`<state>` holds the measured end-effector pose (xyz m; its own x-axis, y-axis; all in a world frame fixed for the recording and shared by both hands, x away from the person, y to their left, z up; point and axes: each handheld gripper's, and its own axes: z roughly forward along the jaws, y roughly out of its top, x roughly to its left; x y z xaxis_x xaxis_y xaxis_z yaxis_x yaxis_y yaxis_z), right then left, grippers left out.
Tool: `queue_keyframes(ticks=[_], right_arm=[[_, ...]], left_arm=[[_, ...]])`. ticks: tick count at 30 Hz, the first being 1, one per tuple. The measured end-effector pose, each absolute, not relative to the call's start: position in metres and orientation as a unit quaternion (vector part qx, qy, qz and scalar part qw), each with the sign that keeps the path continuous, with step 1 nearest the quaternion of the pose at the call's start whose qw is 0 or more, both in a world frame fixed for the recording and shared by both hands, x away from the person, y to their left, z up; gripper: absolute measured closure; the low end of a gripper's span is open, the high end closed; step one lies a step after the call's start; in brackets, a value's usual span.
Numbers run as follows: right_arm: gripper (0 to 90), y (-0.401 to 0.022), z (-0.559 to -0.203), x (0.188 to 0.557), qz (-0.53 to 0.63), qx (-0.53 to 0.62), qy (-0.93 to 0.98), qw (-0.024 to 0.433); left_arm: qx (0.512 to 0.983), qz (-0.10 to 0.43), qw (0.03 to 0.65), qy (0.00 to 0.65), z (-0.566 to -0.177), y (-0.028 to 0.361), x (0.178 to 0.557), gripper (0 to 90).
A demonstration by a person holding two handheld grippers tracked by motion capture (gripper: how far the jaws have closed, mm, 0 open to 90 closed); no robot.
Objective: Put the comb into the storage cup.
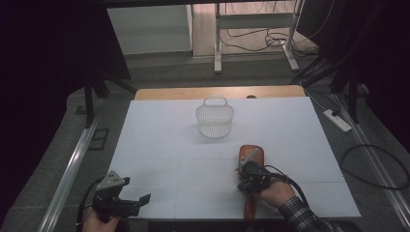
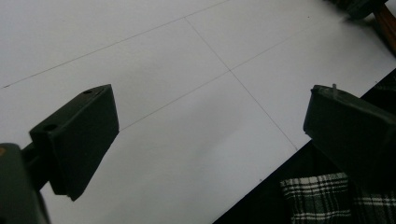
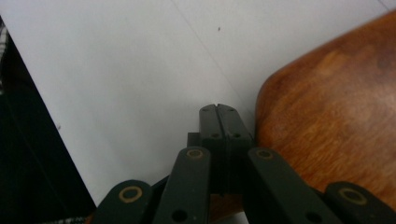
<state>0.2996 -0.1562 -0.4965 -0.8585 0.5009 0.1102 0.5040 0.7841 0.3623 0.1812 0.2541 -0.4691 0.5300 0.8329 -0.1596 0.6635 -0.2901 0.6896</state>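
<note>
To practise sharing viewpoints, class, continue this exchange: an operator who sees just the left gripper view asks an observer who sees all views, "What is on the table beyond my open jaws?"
Observer: A white basket stands upright past the middle of the table, with nothing touching it.
Operator: Where is the other gripper?
Observer: The right gripper is at the near part of a wooden board, on the table's right side.
Operator: Is it open like mine?
Observer: No, its jaws are shut together, their tips beside the board's edge.
</note>
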Motion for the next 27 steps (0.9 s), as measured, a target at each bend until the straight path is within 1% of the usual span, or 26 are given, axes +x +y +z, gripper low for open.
queue_keyframes(ticks=[12, 22, 27], right_arm=[[89.4, -0.187, -0.496, 0.295, -0.183, -0.278, -0.943, 0.001], [89.3, -0.213, -0.494, 0.298, -0.166, -0.294, -0.941, -0.025], [89.3, -0.217, -0.493, 0.298, -0.17, -0.301, -0.938, -0.029]], left_arm=[[0.795, 0.116, 0.363, 0.472, -0.469, 0.254, 0.182, 4.4], [0.795, 0.116, 0.362, 0.472, -0.469, 0.253, 0.182, 4.4], [0.795, 0.116, 0.362, 0.472, -0.469, 0.253, 0.182, 4.4]])
